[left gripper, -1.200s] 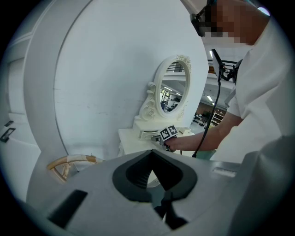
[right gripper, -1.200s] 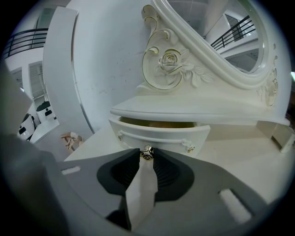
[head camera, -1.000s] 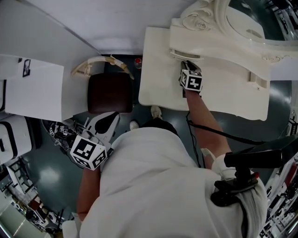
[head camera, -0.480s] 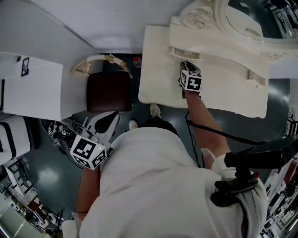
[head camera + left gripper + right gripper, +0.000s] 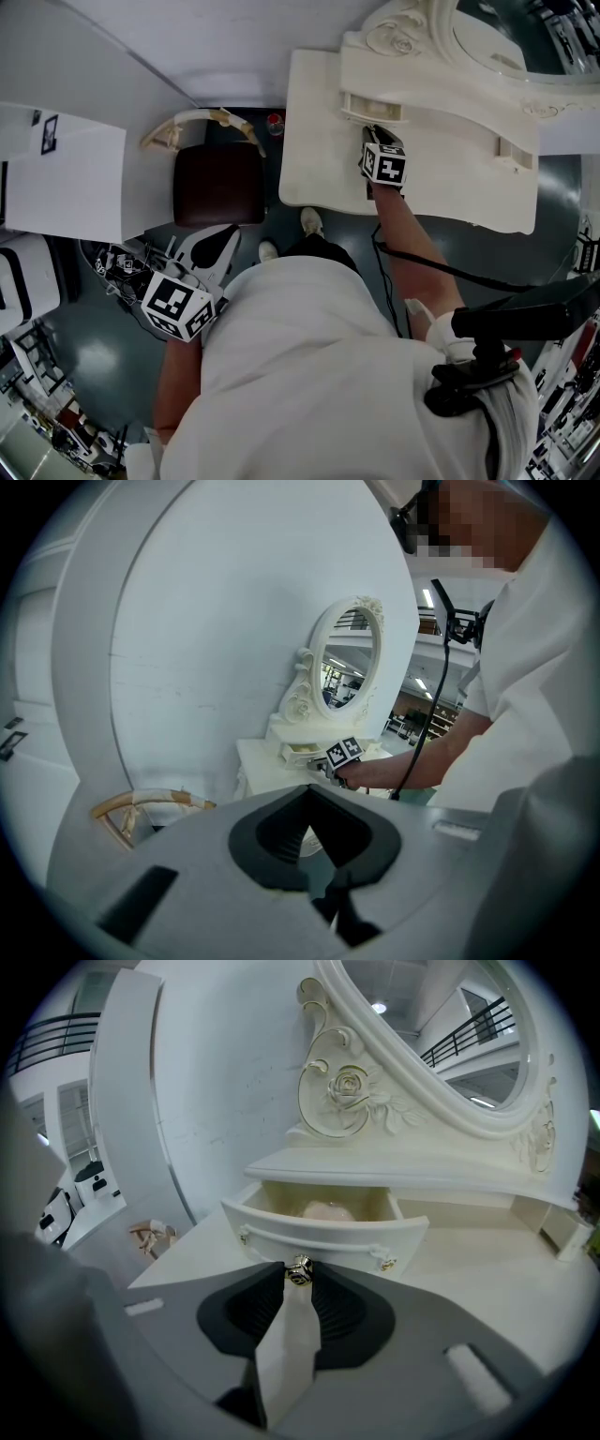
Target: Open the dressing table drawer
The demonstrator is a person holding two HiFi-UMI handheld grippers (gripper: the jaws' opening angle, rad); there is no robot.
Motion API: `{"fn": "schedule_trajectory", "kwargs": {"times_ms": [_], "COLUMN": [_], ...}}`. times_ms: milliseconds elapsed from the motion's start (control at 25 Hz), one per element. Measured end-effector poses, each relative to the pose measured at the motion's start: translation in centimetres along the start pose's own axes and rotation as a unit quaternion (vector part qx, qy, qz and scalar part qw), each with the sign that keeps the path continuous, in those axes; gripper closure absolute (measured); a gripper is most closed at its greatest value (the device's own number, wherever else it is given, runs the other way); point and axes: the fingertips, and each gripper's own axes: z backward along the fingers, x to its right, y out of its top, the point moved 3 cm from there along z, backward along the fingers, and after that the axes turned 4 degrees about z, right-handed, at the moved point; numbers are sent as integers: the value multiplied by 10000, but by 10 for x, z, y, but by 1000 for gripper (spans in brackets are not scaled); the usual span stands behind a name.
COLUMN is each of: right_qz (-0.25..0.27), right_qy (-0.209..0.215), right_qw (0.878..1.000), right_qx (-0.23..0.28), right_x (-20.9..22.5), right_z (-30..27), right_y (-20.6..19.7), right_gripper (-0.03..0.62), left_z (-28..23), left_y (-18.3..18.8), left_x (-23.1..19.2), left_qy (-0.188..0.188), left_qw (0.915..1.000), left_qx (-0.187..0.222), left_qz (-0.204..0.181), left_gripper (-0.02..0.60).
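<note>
The right gripper (image 5: 299, 1280) pinches the metal knob (image 5: 299, 1268) of the part-open drawer (image 5: 328, 1234) atop the dressing table (image 5: 314, 159), its curved front facing the gripper and long axis crosswise, while the left gripper (image 5: 307, 790) is closed and empty.

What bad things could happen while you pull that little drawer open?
The right gripper pinches only the tiny round knob with its fingers, so they might slip off. The drawer is partly open. A hard tug could perhaps pull it right out and spill the pale thing inside.
</note>
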Motion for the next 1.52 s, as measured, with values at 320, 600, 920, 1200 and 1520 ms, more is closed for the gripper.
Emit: {"fn": "schedule_trajectory", "kwargs": {"times_ms": [320, 600, 920, 1200, 1520], "right_qz": [31, 62, -67, -101, -155], "right_qy": [25, 39, -62, -62, 221], "right_qw": [10000, 10000, 9999, 9999, 9995], "right_qx": [-12, -9, -41, -102, -170], "right_x": [-2, -5, -14, -36, -93], "right_z": [2, 10, 45, 93, 152], "right_y": [-2, -6, -27, -57, -90], "right_gripper": [494, 433, 471, 577, 592], "left_z": [5, 12, 22, 40, 70], "left_y": [-5, -10, -15, -25, -47], "left_x": [-1, 2, 6, 11, 13], "left_qy": [-39, -108, -344, -589, -870], "left_qw": [10000, 9999, 9993, 9977, 9952], "left_qx": [0, -6, 13, 33, 48], "left_qz": [18, -3, -158, -318, -439], "left_gripper": [580, 580, 580, 580, 580]}}
